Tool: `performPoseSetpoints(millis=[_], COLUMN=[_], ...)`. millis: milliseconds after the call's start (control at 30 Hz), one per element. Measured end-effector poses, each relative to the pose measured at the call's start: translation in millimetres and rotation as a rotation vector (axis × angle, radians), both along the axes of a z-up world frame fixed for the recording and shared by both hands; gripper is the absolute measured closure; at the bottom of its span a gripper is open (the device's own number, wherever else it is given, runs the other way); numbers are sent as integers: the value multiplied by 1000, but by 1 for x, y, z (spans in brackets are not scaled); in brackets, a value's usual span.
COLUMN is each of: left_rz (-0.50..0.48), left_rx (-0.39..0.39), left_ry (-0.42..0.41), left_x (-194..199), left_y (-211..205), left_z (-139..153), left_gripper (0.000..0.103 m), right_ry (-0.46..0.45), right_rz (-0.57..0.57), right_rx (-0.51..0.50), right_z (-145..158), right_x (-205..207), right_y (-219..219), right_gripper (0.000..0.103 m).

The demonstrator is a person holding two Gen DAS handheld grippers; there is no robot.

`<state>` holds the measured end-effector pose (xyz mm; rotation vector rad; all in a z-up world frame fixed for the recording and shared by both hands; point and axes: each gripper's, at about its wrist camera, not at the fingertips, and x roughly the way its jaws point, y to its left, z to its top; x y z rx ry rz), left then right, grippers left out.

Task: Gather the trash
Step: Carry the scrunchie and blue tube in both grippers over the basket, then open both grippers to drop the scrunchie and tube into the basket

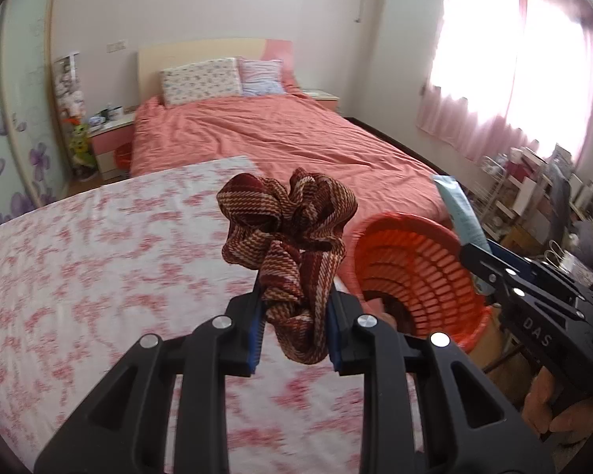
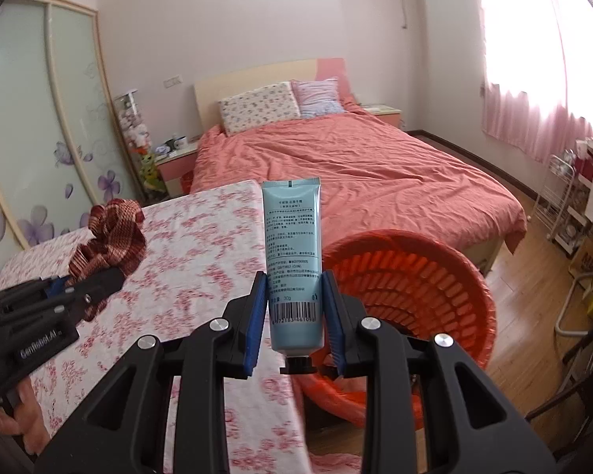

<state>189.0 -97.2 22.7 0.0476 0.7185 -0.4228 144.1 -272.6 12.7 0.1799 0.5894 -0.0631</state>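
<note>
Two grippers are working side by side here, and both are carrying something. The left gripper (image 1: 295,318) is pinching a red-and-cream striped scrunchie (image 1: 288,233) between its blue pads, jaws narrowed right onto the fabric, with the ruffled bulk bunching up above the fingertips and a loop hanging down below them. It is holding that scrunchie in the air over the table with the pink floral cloth (image 1: 99,256). From the right wrist view the same scrunchie (image 2: 114,229) is showing at the left, clamped at the tip of the left gripper (image 2: 95,282), with a hand (image 2: 23,418) gripping the handle beneath.

The right gripper (image 2: 294,316) is squeezing a pale blue tube (image 2: 294,260), jaws drawn in against its sides near the barcode, black cap pointing down toward the camera and crimped end pointing up. The tube is standing upright between the fingers.

Just to the right of the table edge, the orange slatted basket (image 2: 415,284) is sitting with its mouth tipped toward the cameras. In the left view the basket (image 1: 415,272) is lying between the two grippers, the tube (image 1: 460,213) poking up beside its rim. Beyond everything, a bed with a salmon cover (image 1: 280,134) is filling the room.
</note>
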Motion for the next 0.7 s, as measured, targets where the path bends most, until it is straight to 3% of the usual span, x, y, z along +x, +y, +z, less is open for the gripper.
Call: performPoseSetpoints(millis=[400, 567, 700], left_rz=[-181, -181, -148], left_rx=[-26, -21, 0], left_ry=[75, 110, 119], left_x=[22, 44, 54], left_y=[-115, -135, -131], left_z=[-31, -50, -63], left_gripper=[76, 59, 47], right_ry=[20, 43, 35], right_rz=[-129, -150, -163], right_rx=[97, 205, 230], right_z=[-16, -29, -35], right_x=[7, 26, 26], right_y=[-82, -109, -118], right_gripper=[74, 72, 49])
